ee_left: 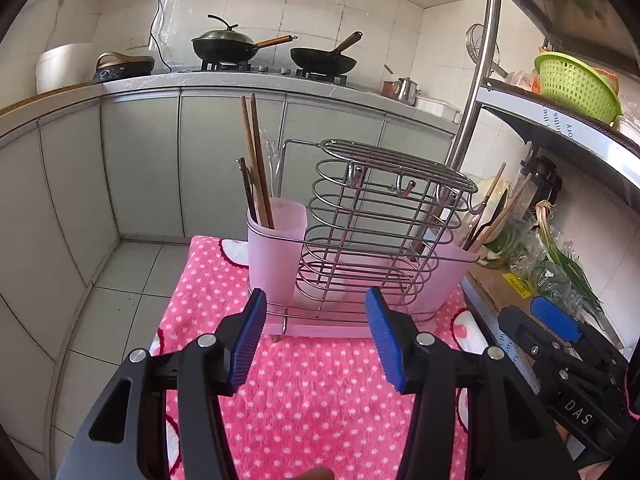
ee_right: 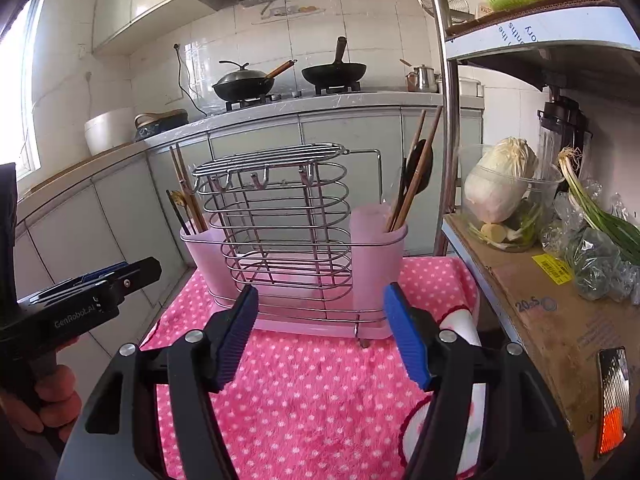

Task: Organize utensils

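Observation:
A wire utensil rack point(ee_left: 380, 220) point(ee_right: 276, 220) stands on a pink dotted cloth point(ee_left: 320, 392) point(ee_right: 312, 384), with a pink cup at each end. The left cup point(ee_left: 276, 256) point(ee_right: 208, 252) holds brown chopsticks point(ee_left: 256, 160) point(ee_right: 186, 188). The right cup point(ee_left: 452, 276) point(ee_right: 376, 256) holds chopsticks and a dark spoon point(ee_right: 420, 168). My left gripper point(ee_left: 316, 336) is open in front of the rack, nothing between its blue pads. My right gripper point(ee_right: 320, 332) is open too, just short of the rack's base, empty. Each gripper shows at the edge of the other's view.
A metal shelf on the right carries a cardboard sheet point(ee_right: 540, 308), a cabbage in a clear bowl point(ee_right: 500, 184), green onions point(ee_right: 600, 208) and a green basket point(ee_left: 576, 84). Behind is a counter with two woks point(ee_left: 224, 46) point(ee_left: 324, 60). Tiled floor point(ee_left: 116, 292) lies left.

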